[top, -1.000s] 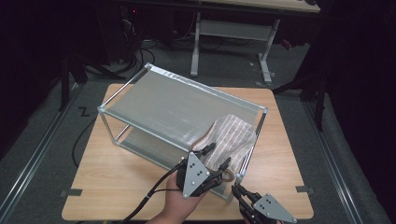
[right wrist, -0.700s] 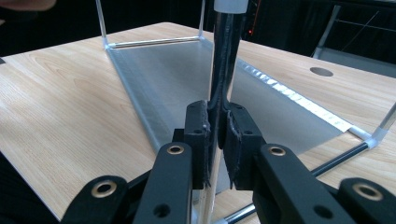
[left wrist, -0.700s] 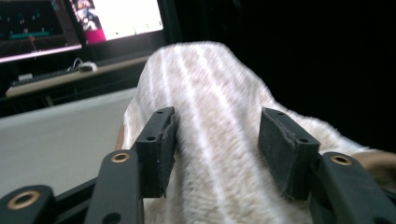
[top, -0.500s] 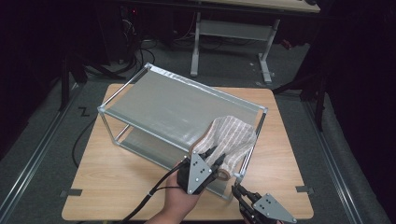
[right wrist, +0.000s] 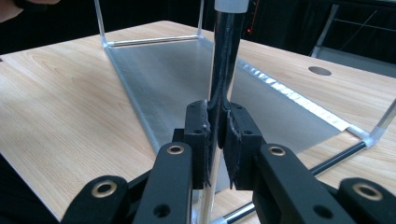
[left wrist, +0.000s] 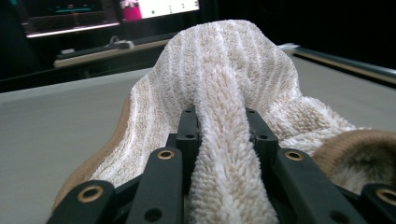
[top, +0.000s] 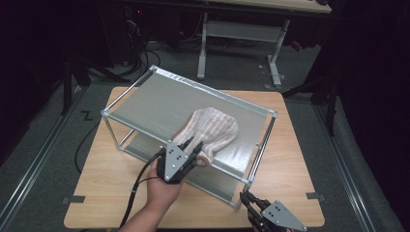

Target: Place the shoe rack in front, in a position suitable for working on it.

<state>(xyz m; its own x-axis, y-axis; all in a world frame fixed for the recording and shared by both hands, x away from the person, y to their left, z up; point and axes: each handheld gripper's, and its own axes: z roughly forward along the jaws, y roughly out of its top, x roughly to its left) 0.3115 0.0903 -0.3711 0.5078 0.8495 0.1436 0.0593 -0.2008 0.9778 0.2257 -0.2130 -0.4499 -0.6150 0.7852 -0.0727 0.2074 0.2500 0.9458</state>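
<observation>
- On the upper mesh shelf of the metal rack (top: pixel 159 104), toward its near right part, lay the striped towel (top: pixel 212 128), bunched into a rounded heap with a brown hem showing at its near edge.
- The step in hand looked like the gathering or dragging of that towel across the shelf: the left gripper (top: pixel 192 153) had a fold of it pinched, and the cloth rose in a hump just beyond the jaws.
- In the left gripper view the left gripper (left wrist: pixel 223 135) had just been closing, and a thick ridge of towel (left wrist: pixel 224 84) stood between its jaws, pressed from both sides, so the jaws stood narrow around the terry.
- The person's hand (top: pixel 162 188) came in from the near edge of the table (top: pixel 111 193) and carried that gripper over the shelf's front rail.
- The right gripper (top: pixel 251 203) sat low at the rack's near right corner; in the right gripper view the right gripper (right wrist: pixel 217 140) was clamped tight on the upright corner post (right wrist: pixel 224 60), apparently steadying the frame.
- The next move, as I judged it, called for a firm hold on the fold while it was pulled or lifted, with the post kept gripped so the light rack would not slide on the wood.
- A thin pinch of loose cloth could have slipped out, so a slow, even pull seemed wise.
</observation>
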